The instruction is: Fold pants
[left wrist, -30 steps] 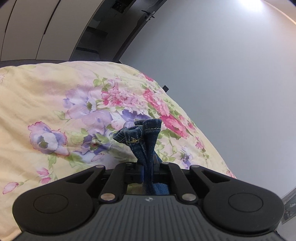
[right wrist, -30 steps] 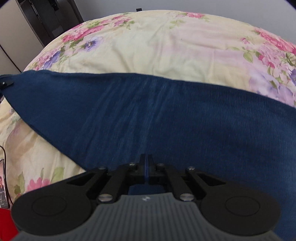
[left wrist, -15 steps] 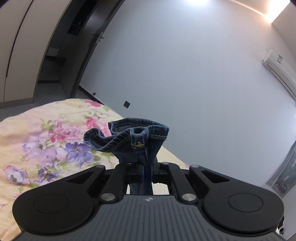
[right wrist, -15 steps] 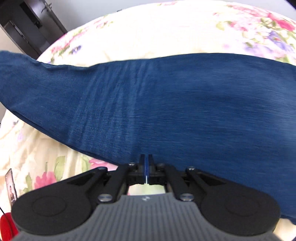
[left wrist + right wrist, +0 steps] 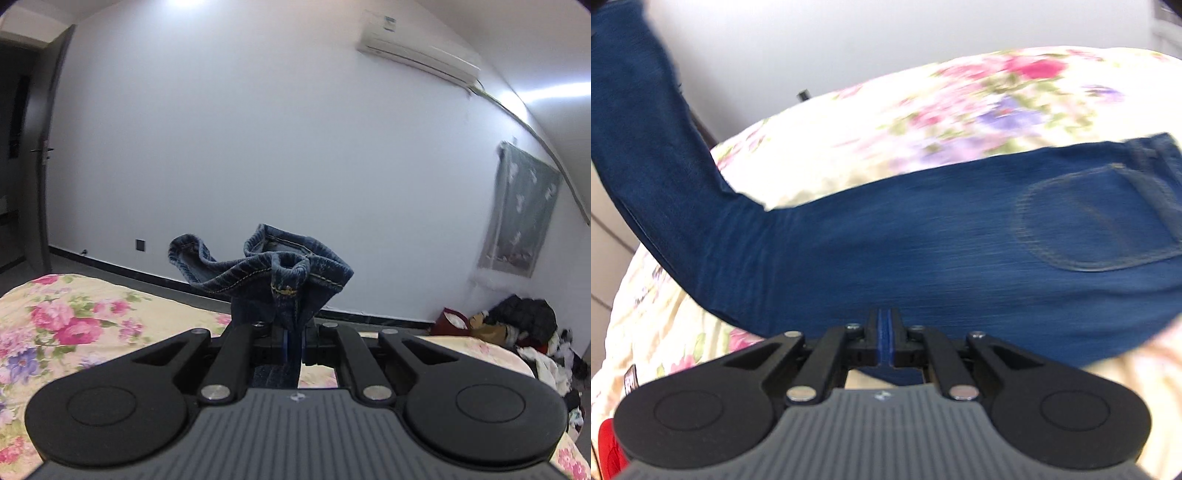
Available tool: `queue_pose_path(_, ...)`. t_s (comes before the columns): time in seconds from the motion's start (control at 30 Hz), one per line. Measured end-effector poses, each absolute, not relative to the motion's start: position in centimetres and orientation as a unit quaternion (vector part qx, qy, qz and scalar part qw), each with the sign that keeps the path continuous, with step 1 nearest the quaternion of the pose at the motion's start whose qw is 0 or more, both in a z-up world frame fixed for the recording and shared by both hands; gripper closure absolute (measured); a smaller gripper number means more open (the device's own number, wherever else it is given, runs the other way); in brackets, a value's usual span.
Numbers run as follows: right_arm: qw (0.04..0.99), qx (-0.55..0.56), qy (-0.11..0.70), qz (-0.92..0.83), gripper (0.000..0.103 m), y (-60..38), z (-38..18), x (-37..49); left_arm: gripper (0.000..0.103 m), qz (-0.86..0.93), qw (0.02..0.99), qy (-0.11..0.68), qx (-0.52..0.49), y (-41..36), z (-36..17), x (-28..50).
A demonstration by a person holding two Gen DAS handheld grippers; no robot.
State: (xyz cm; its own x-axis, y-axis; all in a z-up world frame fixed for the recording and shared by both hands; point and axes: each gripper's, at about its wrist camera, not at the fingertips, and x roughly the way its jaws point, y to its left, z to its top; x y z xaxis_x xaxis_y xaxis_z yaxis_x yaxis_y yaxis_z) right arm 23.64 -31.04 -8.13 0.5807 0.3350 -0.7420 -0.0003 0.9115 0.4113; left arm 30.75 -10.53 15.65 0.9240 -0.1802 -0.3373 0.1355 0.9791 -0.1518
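The pants are dark blue jeans. My left gripper (image 5: pixel 294 334) is shut on the bunched leg hems (image 5: pixel 273 273), which stick up above the jaws, raised over the bed. My right gripper (image 5: pixel 885 332) is shut on the near edge of the jeans (image 5: pixel 905 254). In the right wrist view the seat with a back pocket (image 5: pixel 1097 225) lies on the floral bedspread, and the legs (image 5: pixel 642 140) rise up to the upper left, off the bed.
The floral bedspread (image 5: pixel 74 325) covers the bed (image 5: pixel 923 122). A white wall with an air conditioner (image 5: pixel 417 51) lies ahead of the left gripper. A pile of clothes and bags (image 5: pixel 517 332) sits at the right by the wall. A red object (image 5: pixel 609 443) lies at the bed's lower left.
My left gripper has lifted the leg hems up off the bed and now faces the wall. The legs now rise off the bed at left. The right view has shifted toward the pocket.
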Motion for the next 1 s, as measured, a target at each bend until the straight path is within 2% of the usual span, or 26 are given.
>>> queue_pose_path(0.13, 0.87, 0.21, 0.441, 0.064, 0.103, -37.5, -8.7, 20.9, 0.098, -0.132, 0.964, 0.232, -0.017, -20.4, 10.1, 32.6)
queue_pose_path(0.3, 0.86, 0.24, 0.45, 0.03, 0.103, -43.2, -10.3, 18.8, 0.097, -0.205, 0.911, 0.35, 0.072, -30.8, -0.5, 31.8)
queue_pose_path(0.4, 0.853, 0.244, 0.46, 0.018, 0.103, -46.2, -11.6, 17.1, 0.097, -0.24, 0.875, 0.404, 0.119, -33.7, -5.4, 30.0)
queue_pose_path(0.6, 0.848, 0.246, 0.468, 0.019, 0.103, -48.2, -12.6, 16.3, 0.093, -0.285, 0.817, 0.484, 0.132, -34.5, -8.4, 28.8)
queue_pose_path(0.7, 0.852, 0.241, 0.463, 0.024, 0.101, -48.0, -12.3, 16.8, 0.08, -0.313, 0.786, 0.524, 0.102, -33.9, -9.1, 29.8)
queue_pose_path(0.73, 0.855, 0.24, 0.46, 0.024, 0.095, -47.8, -12.2, 17.1, 0.077, -0.319, 0.781, 0.528, 0.099, -33.7, -9.2, 29.9)
queue_pose_path(0.77, 0.857, 0.24, 0.456, 0.023, 0.084, -47.8, -11.9, 17.1, 0.075, -0.326, 0.778, 0.528, 0.099, -33.5, -9.2, 30.0)
queue_pose_path(0.83, 0.861, 0.241, 0.448, 0.021, 0.069, -47.7, -11.4, 17.1, 0.06, -0.341, 0.77, 0.53, 0.094, -33.1, -9.1, 30.0)
queue_pose_path(0.87, 0.862, 0.242, 0.444, 0.021, 0.067, -47.6, -11.1, 17.1, 0.054, -0.351, 0.766, 0.531, 0.089, -32.8, -8.9, 29.8)
queue_pose_path(0.9, 0.863, 0.244, 0.441, 0.022, 0.067, -47.5, -10.9, 17.2, 0.042, -0.364, 0.761, 0.531, 0.081, -32.7, -8.7, 29.8)
queue_pose_path(1.0, 0.862, 0.27, 0.429, 0.023, 0.067, -47.8, -10.5, 17.5, 0.041, -0.377, 0.766, 0.515, 0.076, -32.0, -7.5, 29.4)
